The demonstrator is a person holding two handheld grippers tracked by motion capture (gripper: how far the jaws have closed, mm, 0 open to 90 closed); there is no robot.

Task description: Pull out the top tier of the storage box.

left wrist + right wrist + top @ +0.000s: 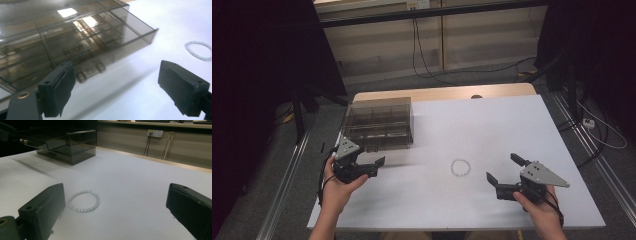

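While both tools hang empty, it reads as the approach step: right gripper (504, 176) w/ jaws wide, aimed at the bracelet (460, 167), a small ring of pale beads flat at centre-low of frame. Left gripper (368, 162) spread too, by smoky box (379, 122) at upper left. Next prob: lower over beads, pinch.

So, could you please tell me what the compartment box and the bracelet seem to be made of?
Compartment box: likely smoke-tinted clear plastic with a glossy finish; its dividers show through the walls and the lid mirrors the lights. Beaded bracelet: small round whitish beads, faintly translucent, perhaps glass, stone or plastic; the look leaves that open.
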